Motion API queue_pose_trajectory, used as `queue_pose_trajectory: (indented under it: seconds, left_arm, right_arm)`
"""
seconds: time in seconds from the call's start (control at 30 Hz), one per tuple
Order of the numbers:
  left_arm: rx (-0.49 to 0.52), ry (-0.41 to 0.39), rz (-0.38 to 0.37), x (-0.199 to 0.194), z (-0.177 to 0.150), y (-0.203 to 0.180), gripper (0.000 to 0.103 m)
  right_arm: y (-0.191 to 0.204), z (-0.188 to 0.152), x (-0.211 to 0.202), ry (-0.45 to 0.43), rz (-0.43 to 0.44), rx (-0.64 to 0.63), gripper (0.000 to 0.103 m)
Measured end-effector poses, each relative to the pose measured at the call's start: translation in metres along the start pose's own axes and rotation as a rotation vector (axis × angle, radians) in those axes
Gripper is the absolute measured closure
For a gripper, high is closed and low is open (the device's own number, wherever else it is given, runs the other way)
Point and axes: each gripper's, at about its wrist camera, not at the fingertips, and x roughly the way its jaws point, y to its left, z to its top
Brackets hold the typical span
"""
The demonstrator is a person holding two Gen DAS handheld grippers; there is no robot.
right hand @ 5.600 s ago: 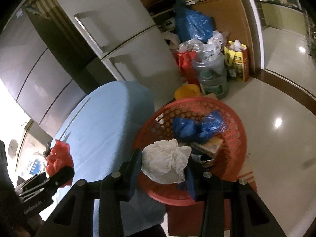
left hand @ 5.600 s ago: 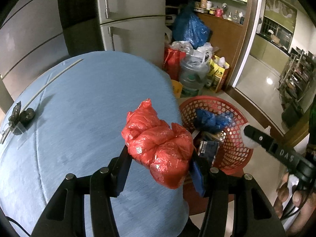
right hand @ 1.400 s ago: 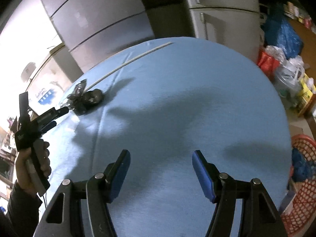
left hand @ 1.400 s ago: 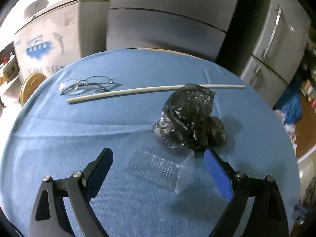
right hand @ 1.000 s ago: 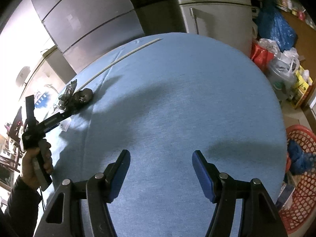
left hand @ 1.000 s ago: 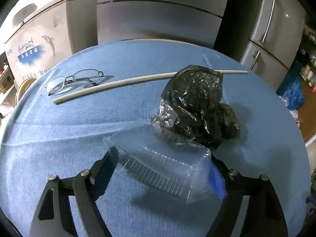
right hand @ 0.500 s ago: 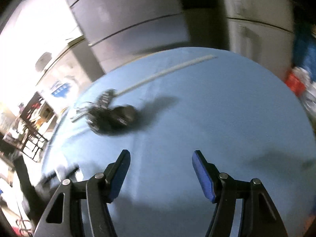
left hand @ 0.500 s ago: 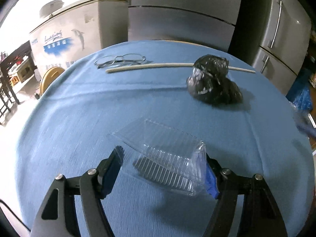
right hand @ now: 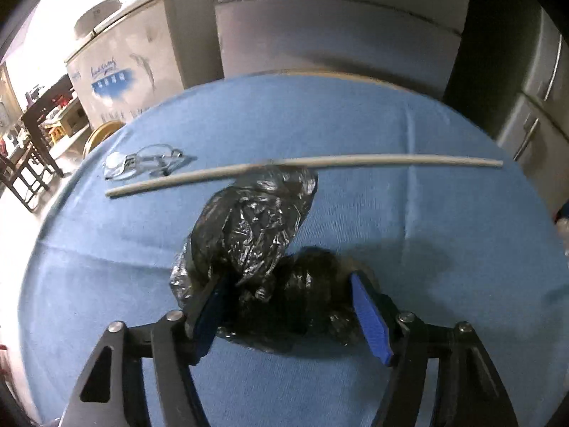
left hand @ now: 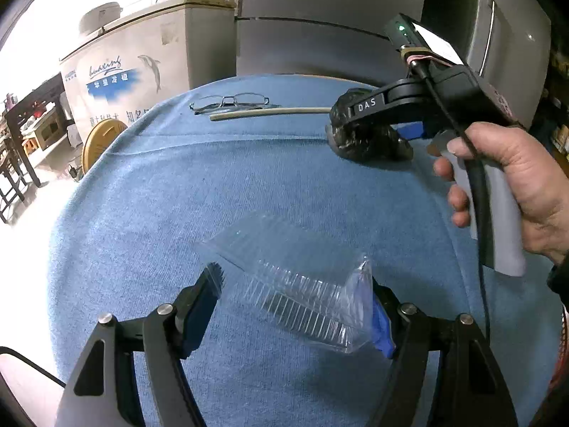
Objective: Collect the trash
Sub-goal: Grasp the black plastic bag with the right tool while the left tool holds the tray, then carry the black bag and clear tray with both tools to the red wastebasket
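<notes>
— What's behind the table on my feed?

— I see grey fridge doors (left hand: 320, 17), a white chest freezer (left hand: 142, 64) (dolphin logo on its side), and dark wooden furniture (left hand: 17, 135) in bright light at far left.

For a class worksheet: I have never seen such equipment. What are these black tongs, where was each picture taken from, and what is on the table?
A person holds a two-finger gripper in each hand, and a camera on each looks along its fingers. One picture is from the left gripper, clamped on a clear plastic container. The other is from the right gripper, whose jaws have just been closing around a black bag; whether they grip it is unclear. Glasses and a pale stick lie on the blue tablecloth.
</notes>
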Motion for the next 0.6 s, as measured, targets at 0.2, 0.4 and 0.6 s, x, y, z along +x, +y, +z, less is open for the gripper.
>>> queue_pose_trajectory:
  seconds: [0.2,0.4,0.6]
  left_arm:
    - [0.011,-0.007,-0.017,-0.001,-0.001,-0.009,0.028]
    - [0.007,-0.009,-0.011,-0.007,-0.005,-0.003,0.028]
    - [0.004,-0.002,0.013,-0.012,-0.005,-0.004,0.028]
  right_arm:
    - [-0.011,-0.022,-0.017,-0.007,0.045,0.017,0.065]
    - [-0.025,-0.050,-0.040,-0.049,0.088,0.061,0.066]
    - [-0.043,-0.080,-0.094,-0.129,0.124,0.111,0.066]
